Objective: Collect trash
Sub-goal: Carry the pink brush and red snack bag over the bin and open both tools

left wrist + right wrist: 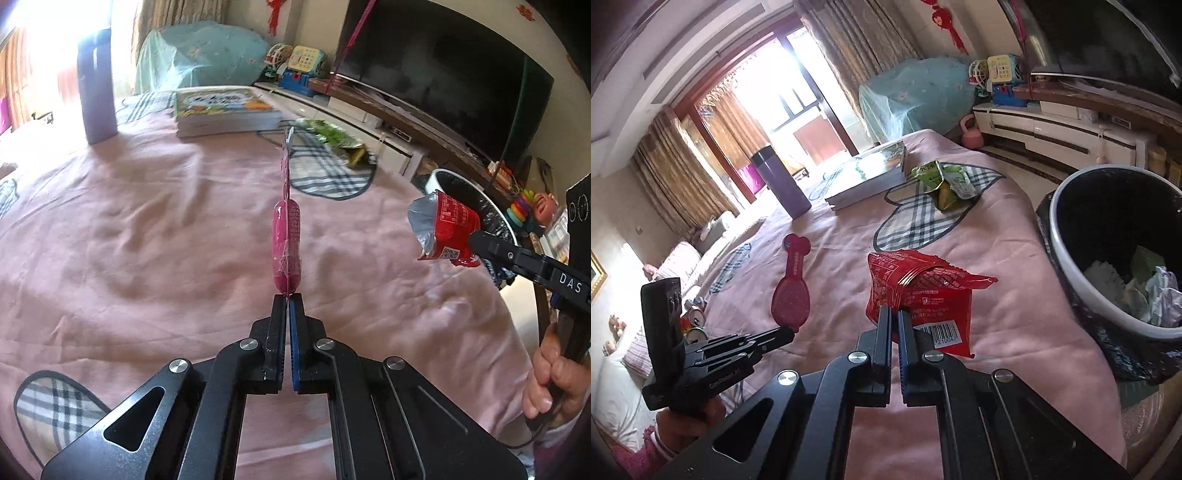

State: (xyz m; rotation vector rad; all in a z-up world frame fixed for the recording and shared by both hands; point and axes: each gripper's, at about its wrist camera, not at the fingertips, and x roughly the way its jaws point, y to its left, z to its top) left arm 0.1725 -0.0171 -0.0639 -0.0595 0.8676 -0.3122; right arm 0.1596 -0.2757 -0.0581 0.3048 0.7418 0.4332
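Right wrist: crinkled red foil wrapper [919,295]

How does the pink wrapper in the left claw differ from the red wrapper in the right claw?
The pink wrapper is long, narrow and paddle-shaped; the red wrapper is a wider, crumpled pouch. The red wrapper shows a barcode and a silver inside; the pink wrapper shows neither. The red wrapper hangs nearer the trash bin. Both are pinched in shut claws, left claw and right claw, above the pink bedspread.
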